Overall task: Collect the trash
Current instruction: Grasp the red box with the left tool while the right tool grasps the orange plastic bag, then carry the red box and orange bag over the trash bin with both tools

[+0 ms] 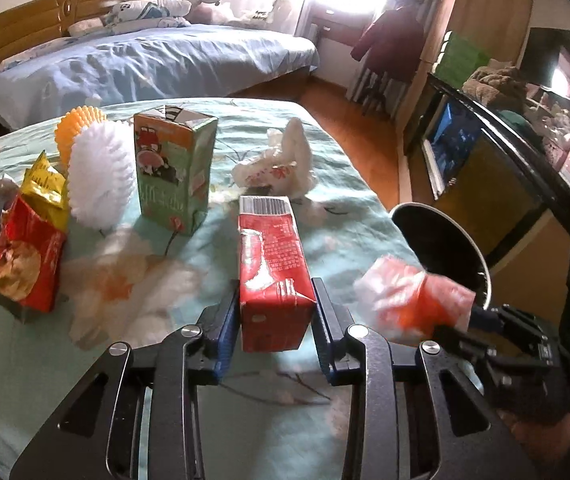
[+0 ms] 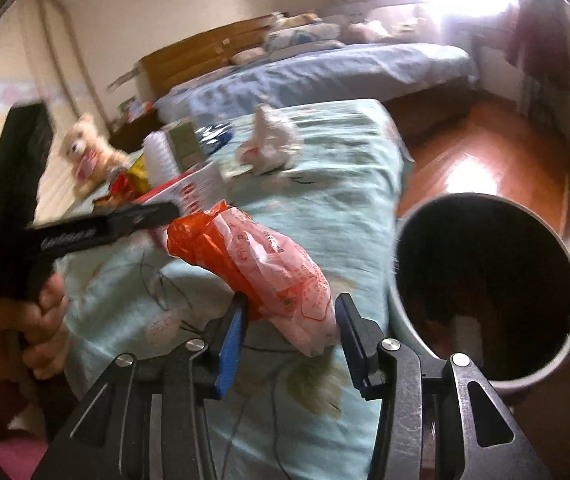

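The bed (image 1: 13, 360), spread with a pale green flowered cover, carries the litter, and the dark round bin (image 2: 485, 280) stands on the floor just off its right edge. Further back on the cover stand a green carton (image 1: 173, 168), a white bristly ball (image 1: 99, 176), a red and yellow snack bag (image 1: 25, 256) and a crumpled white plastic bag (image 1: 281, 164).

The red carton (image 1: 273, 276) lies flat, its long axis running straight away from the left hand-held gripper (image 1: 275, 332), whose blue pads close on the carton's near end from both sides. The bin lies to that carton's right, past the other hand.

The right hand-held gripper (image 2: 291, 332) is nearer the bin and grips an orange and clear plastic bag (image 2: 261, 268), which bulges up and left out of the jaws; I judge a short swing to the right would bring it over the bin's mouth first.
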Available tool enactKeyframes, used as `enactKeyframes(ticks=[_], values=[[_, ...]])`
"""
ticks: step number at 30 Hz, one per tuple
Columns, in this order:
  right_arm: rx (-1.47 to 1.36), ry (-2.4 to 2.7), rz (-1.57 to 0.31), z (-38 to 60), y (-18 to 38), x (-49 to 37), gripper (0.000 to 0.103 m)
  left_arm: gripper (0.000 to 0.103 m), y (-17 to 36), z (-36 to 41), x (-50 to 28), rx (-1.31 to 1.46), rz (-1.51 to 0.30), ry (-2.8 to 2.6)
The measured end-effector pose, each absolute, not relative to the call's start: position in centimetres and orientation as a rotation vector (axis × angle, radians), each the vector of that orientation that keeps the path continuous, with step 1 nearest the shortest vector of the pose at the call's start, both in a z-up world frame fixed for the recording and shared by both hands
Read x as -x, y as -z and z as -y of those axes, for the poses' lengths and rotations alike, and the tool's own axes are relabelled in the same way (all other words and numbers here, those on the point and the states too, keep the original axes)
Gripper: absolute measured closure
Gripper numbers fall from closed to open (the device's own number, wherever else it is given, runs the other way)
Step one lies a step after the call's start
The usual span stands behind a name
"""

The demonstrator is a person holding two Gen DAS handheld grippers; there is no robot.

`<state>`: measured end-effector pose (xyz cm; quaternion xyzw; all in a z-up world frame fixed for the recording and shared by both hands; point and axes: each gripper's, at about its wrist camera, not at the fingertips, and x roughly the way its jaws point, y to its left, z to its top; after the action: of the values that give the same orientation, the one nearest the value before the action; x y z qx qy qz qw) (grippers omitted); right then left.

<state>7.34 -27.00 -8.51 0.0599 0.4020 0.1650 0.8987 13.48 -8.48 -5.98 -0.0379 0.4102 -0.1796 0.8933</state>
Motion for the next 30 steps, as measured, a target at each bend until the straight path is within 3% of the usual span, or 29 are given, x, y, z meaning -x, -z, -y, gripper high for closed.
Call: enactKeyframes(ticks=[30], values=[[-0.311,-0.055,-0.826,34.5,8.0,-3.9,0.058,0.072,4.8,16.7,-9.3,0.006,-0.793,0.558]])
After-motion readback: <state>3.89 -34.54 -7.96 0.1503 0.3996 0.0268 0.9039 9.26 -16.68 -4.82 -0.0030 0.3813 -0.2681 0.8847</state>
